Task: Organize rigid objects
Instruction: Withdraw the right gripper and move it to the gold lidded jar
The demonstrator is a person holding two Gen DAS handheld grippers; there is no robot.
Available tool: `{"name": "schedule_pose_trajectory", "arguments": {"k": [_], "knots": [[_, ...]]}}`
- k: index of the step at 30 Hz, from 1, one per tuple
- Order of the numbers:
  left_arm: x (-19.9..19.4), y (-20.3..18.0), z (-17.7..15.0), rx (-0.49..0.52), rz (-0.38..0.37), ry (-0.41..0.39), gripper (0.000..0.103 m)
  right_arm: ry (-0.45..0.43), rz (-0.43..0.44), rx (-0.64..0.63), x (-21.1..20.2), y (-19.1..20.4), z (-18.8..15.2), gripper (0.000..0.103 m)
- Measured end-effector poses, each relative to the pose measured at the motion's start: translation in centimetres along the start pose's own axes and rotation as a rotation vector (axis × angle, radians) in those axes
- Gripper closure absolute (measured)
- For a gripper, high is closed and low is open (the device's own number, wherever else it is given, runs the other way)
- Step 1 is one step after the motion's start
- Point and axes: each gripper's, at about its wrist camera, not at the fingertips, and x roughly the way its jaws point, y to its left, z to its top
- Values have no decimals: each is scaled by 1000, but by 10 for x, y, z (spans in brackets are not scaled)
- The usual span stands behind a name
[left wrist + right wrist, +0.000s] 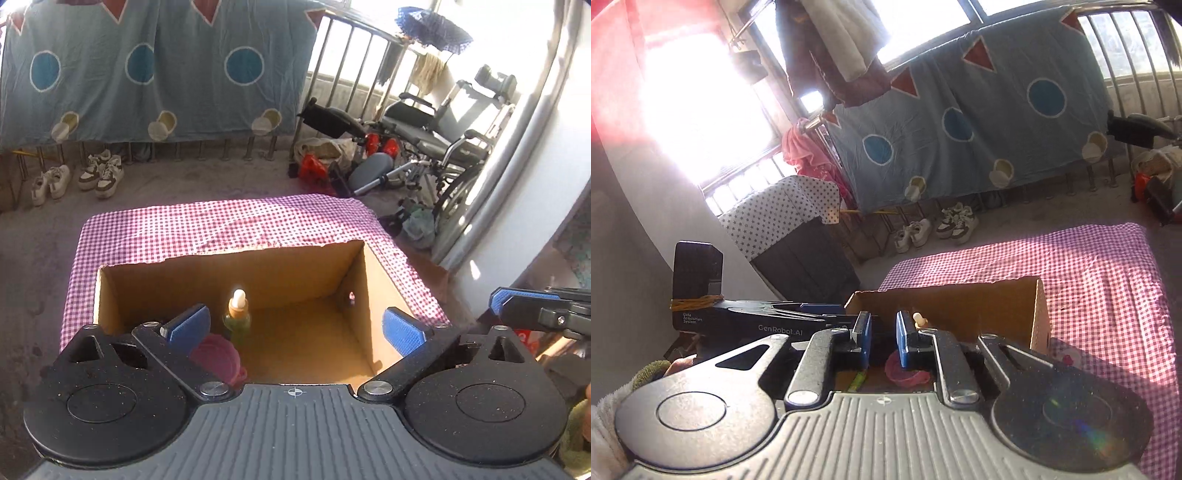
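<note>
Left gripper hanging released over cardboard box; dropper bottle standing upright inside beside pink lid; right gripper hovering clenched, empty.

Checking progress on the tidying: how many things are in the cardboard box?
2: a dropper bottle standing near the left wall, a pink lid in front. More may hide behind the near edge.

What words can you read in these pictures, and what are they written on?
"GenRobot.AI": white letters on the side of the left hand-held gripper, seen in the right wrist view.
"Data Acquisition System": small white print further back on the same body.
Red packaging at the right edge of the left wrist view shows white marks, too cut off to read.
Nothing readable on the cardboard box or dropper bottle.
</note>
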Motion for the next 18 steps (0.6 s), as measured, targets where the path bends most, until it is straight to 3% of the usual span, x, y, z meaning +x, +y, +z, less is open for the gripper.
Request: {"name": "schedule_pose_trajectory", "arguments": {"k": [5, 9, 11, 14, 18], "knots": [[-45, -23, -51, 73, -52, -51, 1, -37, 18, 110, -43, -2, -52, 53], [-48, -41, -106, 163, 4, -73, 1, 12, 98, 261, -37, -17, -96, 51], [-37, -43, -132, 134, 30, -53, 1, 49, 109, 332, -22, -25, -117, 51], [-11, -42, -160, 33, -5, 22, 1, 108, 115, 398, 7, -34, -140, 51], [19, -51, -174, 40, 17, 26, 1, 158, 42, 373, 41, -41, -151, 51]]}}
